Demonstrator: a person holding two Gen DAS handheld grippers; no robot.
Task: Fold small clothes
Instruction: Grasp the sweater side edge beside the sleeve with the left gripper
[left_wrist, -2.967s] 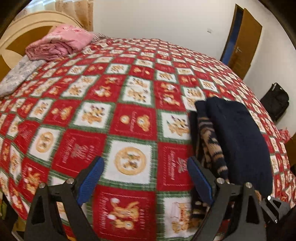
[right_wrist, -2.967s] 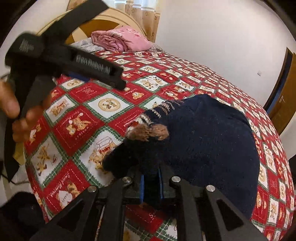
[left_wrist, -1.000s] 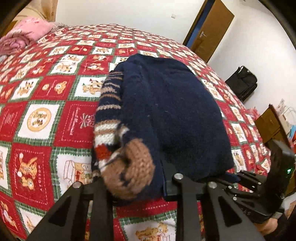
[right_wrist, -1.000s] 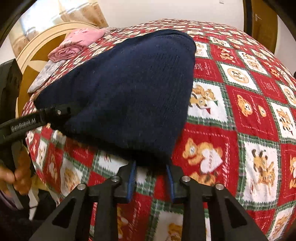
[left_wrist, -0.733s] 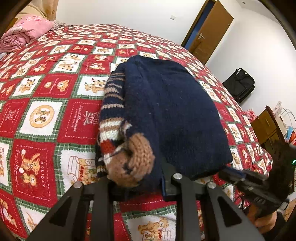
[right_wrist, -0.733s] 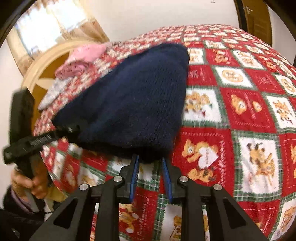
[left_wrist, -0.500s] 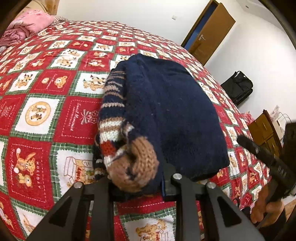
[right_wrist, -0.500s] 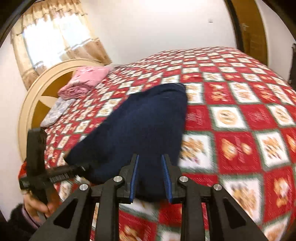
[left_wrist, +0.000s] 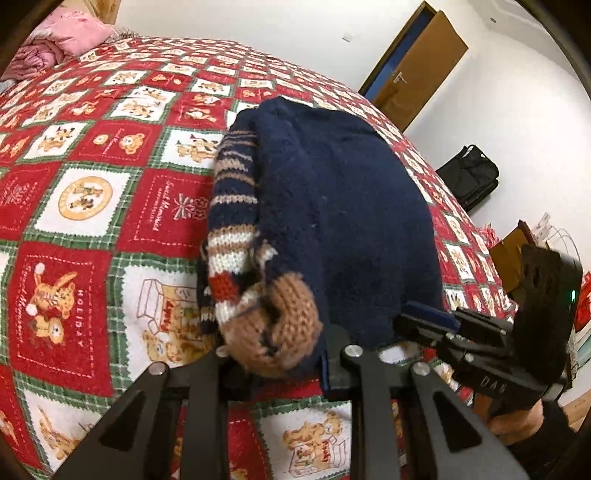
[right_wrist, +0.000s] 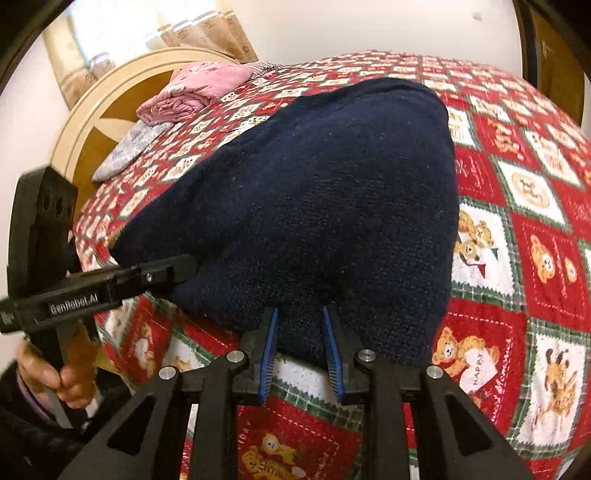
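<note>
Right tongs (right_wrist: 300, 332) returned, both tongs pinching sweater (left_wrist: 343, 206) hem.

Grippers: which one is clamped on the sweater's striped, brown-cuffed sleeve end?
The left gripper; its jaws pinch the sweater's brown cuff. The right gripper holds only plain navy hem.

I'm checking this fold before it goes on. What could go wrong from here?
1. The left gripper pinches a bulky bunch at the striped sleeve's brown cuff; some layers might slip free.
2. The right gripper holds only the navy sweater hem's edge, so it may pull out.
3. Lifted unevenly, the fold could skew.
</note>
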